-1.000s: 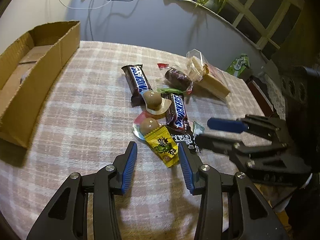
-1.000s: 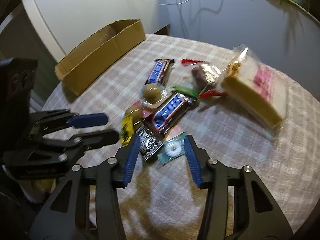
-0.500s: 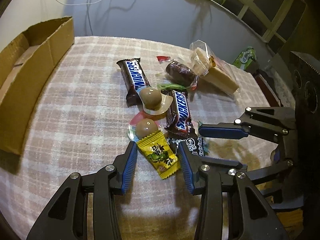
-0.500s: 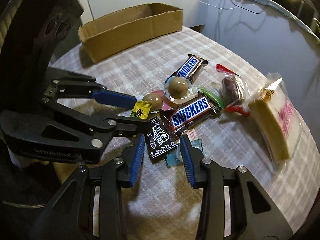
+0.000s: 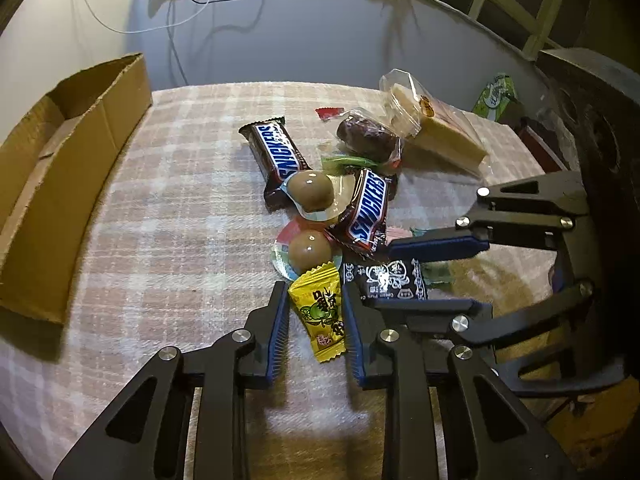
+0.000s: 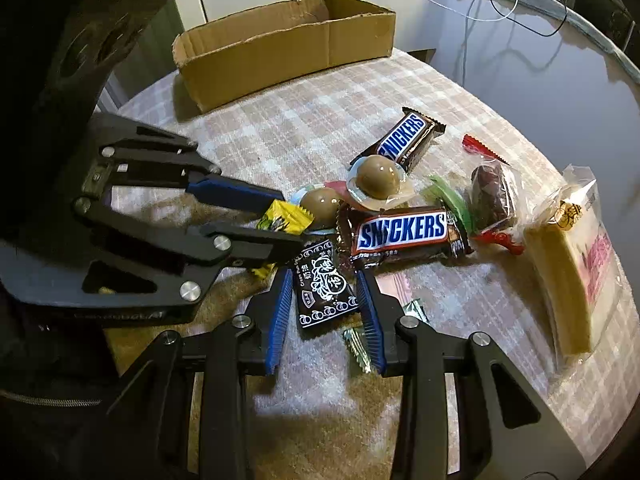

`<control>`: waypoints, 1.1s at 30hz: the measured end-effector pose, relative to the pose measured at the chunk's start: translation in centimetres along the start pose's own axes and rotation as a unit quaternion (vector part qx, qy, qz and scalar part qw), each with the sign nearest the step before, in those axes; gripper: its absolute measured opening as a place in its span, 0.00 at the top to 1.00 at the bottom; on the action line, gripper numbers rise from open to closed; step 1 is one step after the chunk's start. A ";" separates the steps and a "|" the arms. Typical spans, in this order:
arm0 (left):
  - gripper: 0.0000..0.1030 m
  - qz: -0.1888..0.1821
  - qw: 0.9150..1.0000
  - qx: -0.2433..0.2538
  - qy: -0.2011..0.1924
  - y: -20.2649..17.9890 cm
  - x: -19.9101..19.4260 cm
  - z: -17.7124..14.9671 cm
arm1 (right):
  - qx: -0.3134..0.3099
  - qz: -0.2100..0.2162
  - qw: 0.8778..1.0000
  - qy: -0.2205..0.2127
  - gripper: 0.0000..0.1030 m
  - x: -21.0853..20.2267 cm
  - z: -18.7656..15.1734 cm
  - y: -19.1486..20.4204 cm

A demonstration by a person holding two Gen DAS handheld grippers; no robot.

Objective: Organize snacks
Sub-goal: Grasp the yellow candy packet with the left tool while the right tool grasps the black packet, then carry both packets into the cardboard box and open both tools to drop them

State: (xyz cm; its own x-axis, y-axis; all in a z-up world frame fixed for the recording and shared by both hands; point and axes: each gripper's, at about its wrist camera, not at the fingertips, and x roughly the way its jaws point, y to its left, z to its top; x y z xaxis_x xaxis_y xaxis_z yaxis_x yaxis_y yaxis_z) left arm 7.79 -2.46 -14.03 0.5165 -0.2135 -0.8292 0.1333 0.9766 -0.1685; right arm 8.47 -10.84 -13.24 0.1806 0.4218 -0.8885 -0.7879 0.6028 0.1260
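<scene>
Cardboard stands at the far left of the checked tablecloth (image 5: 168, 208): a long open box (image 5: 60, 184), well apart from the heap of snacks in the middle. Next comes the left gripper (image 5: 314, 316), whose jaws have just been closing and now sit clamped against both sides of a yellow candy packet (image 5: 320, 312). Just beyond that packet lie two round chocolate balls in clear wrappers (image 5: 310, 246), and past them a Snickers bar (image 5: 276, 156) angled toward the box. A second Snickers bar (image 5: 366, 212) leans across the heap to the right of the balls. Below it lies a black sweet packet with white print (image 6: 322, 288), flat on the cloth between the blue pads of the right gripper (image 6: 322, 294), whose jaws have just been narrowing; whether the pads already press on it I cannot tell. Farther right lie a dark wrapped cake (image 5: 368, 136) and, at the edge, a pale sponge slice in a clear bag (image 5: 436, 136).
</scene>
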 end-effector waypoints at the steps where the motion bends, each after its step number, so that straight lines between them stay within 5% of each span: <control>1: 0.80 0.002 1.000 -0.001 -0.001 0.0 0.0 0.0 | 0.000 0.001 1.000 -0.001 0.66 0.1 0.1 -0.1; 6: 0.80 0.000 1.000 -0.001 -0.003 0.2 -0.3 -0.4 | -0.003 0.012 1.000 0.010 0.77 0.3 0.2 0.5; 33: 0.82 -0.010 0.996 -0.052 -0.071 3.5 -5.8 -0.5 | 0.118 -0.002 0.987 -0.110 0.78 -6.0 -0.5 -0.9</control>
State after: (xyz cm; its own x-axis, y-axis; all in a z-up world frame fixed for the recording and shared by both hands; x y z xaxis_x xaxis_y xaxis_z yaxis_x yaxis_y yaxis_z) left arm 4.86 2.22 -10.06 0.6299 -0.2266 -0.7429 0.0602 0.9679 -0.2442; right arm 7.84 -14.23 -8.25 0.3274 0.5413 -0.7745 -0.6329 0.7343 0.2456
